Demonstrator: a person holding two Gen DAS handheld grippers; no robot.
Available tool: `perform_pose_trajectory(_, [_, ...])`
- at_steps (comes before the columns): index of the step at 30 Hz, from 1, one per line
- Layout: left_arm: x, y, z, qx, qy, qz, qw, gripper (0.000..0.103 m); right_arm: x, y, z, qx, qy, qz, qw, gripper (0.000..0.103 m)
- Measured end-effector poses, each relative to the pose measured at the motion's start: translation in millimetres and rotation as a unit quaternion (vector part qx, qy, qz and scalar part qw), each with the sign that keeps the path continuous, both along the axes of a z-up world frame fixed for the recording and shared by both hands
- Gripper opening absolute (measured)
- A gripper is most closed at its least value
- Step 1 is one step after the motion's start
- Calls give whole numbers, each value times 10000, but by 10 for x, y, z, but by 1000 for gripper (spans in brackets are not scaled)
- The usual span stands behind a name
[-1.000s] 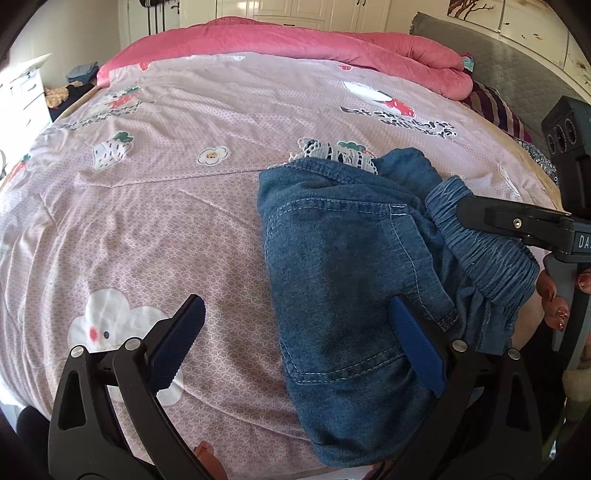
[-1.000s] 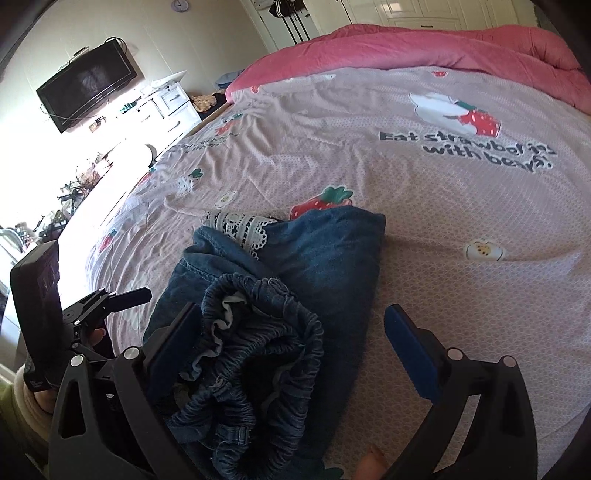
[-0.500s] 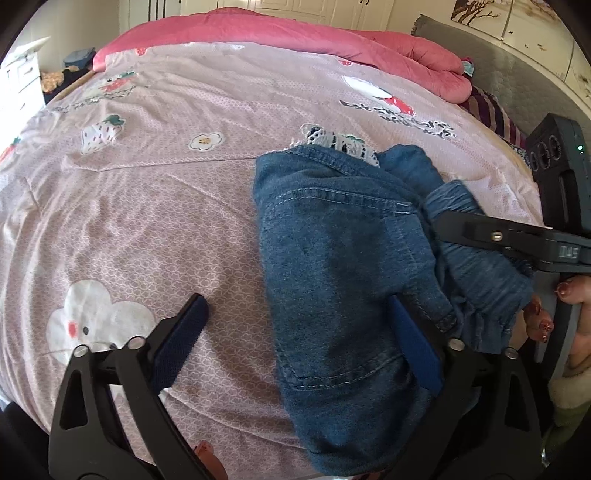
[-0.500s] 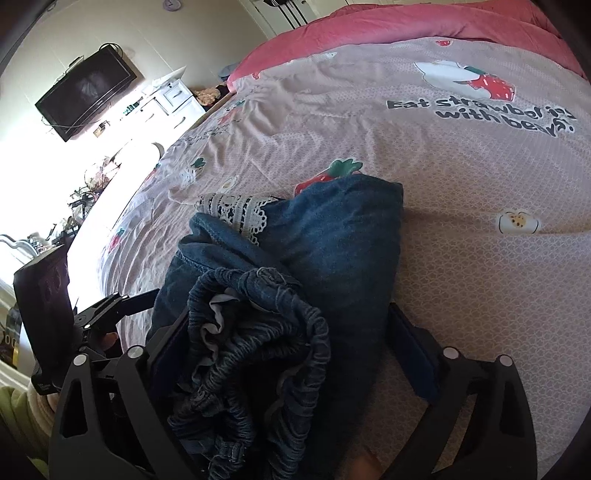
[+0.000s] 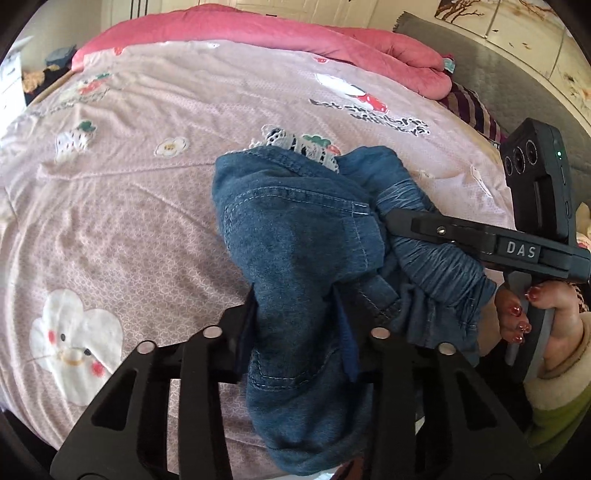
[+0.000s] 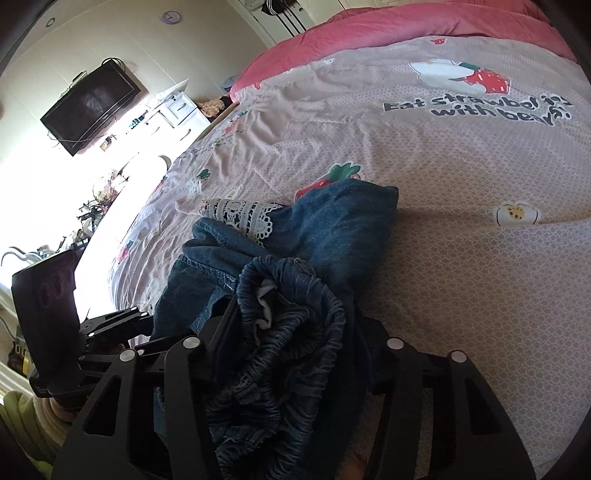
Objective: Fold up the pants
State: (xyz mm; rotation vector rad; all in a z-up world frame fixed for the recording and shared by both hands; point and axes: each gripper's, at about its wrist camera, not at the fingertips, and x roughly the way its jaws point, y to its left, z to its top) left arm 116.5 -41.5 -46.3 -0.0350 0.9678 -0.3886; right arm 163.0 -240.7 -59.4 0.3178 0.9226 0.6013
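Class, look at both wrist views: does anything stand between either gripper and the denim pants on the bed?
Nothing visible does. The left gripper has just been closing and its pads pinch a fold of the denim pants. The right gripper has closed on the bunched elastic waistband. Only the bedspread lies around them.

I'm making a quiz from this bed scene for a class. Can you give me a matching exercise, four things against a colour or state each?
Things:
1. left gripper
2. quilt
3. lace trim
4. television

Colour or state:
A. white, poking out from under the denim
B. closed on the jeans, jaws just closing
C. dark screen, mounted on the wall
D. pink, bunched at the far end of the bed

Pairs: 1-B, 2-D, 3-A, 4-C
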Motion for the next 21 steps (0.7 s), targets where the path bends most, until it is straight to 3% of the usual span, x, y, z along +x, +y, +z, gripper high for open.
perform_pose_trajectory(12, [-53,27,258,18,-262,2,9997,20,-158,106,383,-104,-623,34,9980,41])
perform_pose_trajectory(18, [69,43,421,66,-558,71,9984,20,1,129,575,-19,-880,-74,9961,41])
perform_pose_trajectory(21, [235,37,370,115,-510,101,9986,20,183,123,512,-44,-712,-159,9973,41])
